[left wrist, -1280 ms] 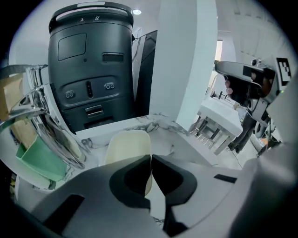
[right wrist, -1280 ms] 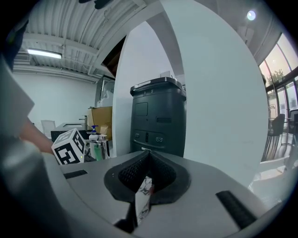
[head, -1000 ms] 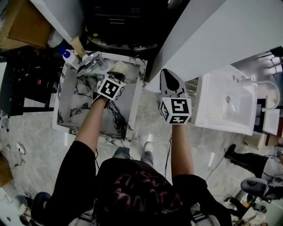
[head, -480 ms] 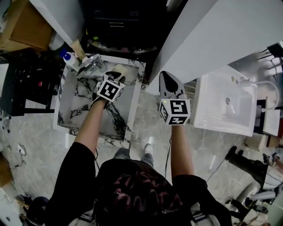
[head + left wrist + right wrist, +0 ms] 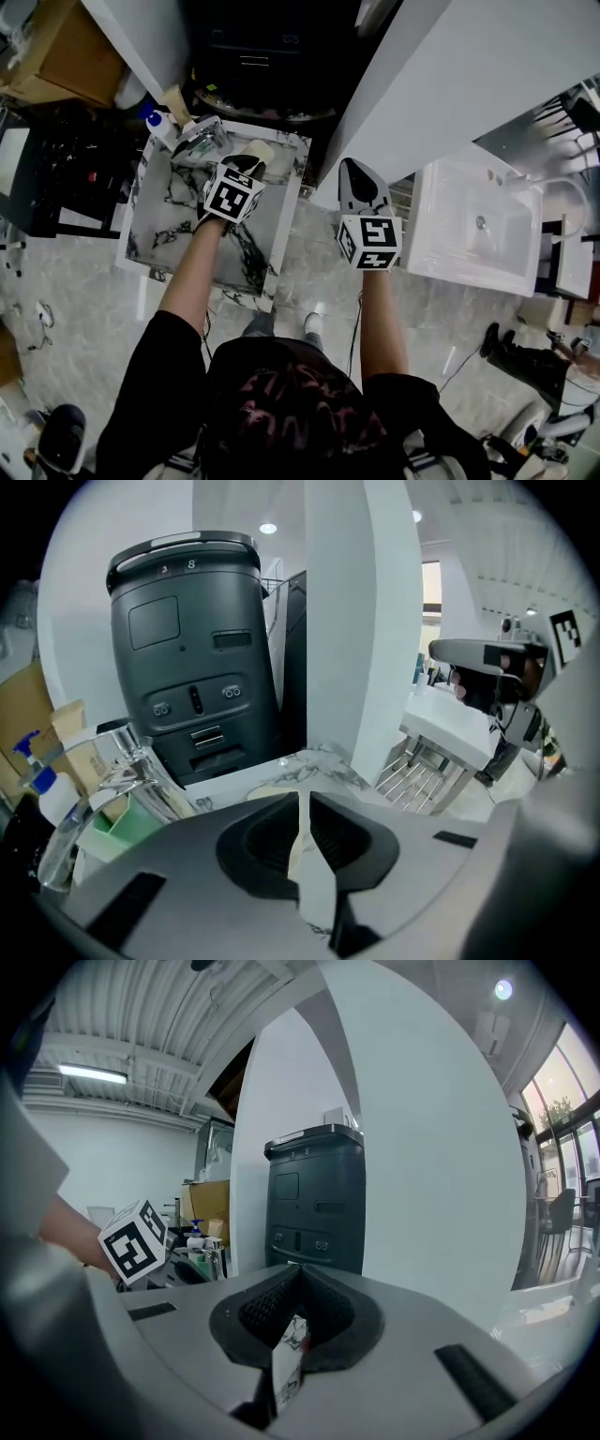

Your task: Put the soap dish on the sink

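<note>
A cream soap dish [image 5: 259, 149] lies at the far rim of the marble sink [image 5: 285, 221], beside the chrome tap [image 5: 198, 138]. My left gripper [image 5: 247, 162] reaches over the basin, and its jaws are shut on the near edge of the dish. In the left gripper view the jaws [image 5: 302, 803] meet with only a thin slit, and a cream patch of the dish [image 5: 256, 793] shows past them. My right gripper [image 5: 356, 169] hangs shut and empty over the floor gap right of the sink. Its jaws [image 5: 298, 1283] point at a dark bin.
A blue-capped bottle [image 5: 160, 125] stands behind the tap. A black bin [image 5: 192, 658] rises beyond the sink. A white partition [image 5: 450, 66] runs diagonally to the right. Past it stand a wire rack [image 5: 403, 192] and a white basin unit [image 5: 478, 225].
The head camera has drifted slightly. Both grippers stay shut and hold nearly the same places, and the dish stays at the sink's far rim.
</note>
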The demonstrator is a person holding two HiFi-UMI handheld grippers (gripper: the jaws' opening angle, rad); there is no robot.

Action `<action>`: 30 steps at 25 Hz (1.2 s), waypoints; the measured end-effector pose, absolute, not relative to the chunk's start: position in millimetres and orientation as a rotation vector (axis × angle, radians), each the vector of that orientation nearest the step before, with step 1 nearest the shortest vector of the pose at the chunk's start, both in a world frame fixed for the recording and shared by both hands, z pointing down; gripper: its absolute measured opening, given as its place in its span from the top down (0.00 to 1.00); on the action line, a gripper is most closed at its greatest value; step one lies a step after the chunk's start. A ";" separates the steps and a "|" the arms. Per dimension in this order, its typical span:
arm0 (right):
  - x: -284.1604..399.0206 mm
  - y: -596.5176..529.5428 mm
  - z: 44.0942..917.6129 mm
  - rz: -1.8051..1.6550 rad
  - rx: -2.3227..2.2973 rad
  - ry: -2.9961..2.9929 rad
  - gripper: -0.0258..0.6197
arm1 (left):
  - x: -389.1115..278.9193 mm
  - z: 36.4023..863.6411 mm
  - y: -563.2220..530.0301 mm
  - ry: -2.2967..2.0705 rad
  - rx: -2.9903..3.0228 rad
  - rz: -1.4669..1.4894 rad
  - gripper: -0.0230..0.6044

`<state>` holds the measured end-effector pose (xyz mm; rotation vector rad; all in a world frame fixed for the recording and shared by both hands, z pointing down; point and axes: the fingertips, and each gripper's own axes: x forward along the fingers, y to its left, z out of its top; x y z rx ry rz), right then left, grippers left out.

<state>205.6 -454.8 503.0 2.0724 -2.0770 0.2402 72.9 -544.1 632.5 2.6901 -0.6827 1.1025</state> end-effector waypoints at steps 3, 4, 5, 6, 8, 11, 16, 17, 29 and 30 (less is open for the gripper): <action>201.2 -448.0 496.7 0.226 2.063 -2.089 0.94 | 63.1 617.8 -537.6 -0.746 2.686 1.069 0.92; 199.8 -446.1 494.0 0.220 2.060 -2.094 0.94 | 60.9 611.7 -535.5 -0.765 2.692 1.052 0.92; 198.8 -444.1 491.0 0.213 2.057 -2.098 0.94 | 59.2 605.1 -533.4 -0.784 2.699 1.030 0.93; 197.9 -441.9 488.1 0.206 2.054 -2.102 0.94 | 57.9 598.4 -531.0 -0.801 2.703 1.003 0.93; 195.6 -436.7 483.9 0.198 2.049 -2.109 0.94 | 55.5 586.0 -524.8 -0.827 2.712 0.950 0.94; 190.5 -430.7 478.6 0.193 2.048 -2.124 0.94 | 49.1 569.9 -515.3 -0.866 2.728 0.895 0.94; 181.5 -417.3 467.9 0.163 2.035 -2.151 0.94 | 37.5 535.4 -500.6 -0.953 2.759 0.792 0.94; 180.5 -414.0 466.0 0.160 2.036 -2.155 0.94 | 34.9 527.6 -497.2 -0.974 2.767 0.768 0.94; 166.1 -375.1 437.8 0.088 2.018 -2.204 0.94 | 4.1 435.6 -443.3 -1.193 2.872 0.512 0.94; 165.9 -372.4 435.4 0.085 2.020 -2.208 0.94 | 2.0 429.3 -439.2 -1.204 2.873 0.491 0.94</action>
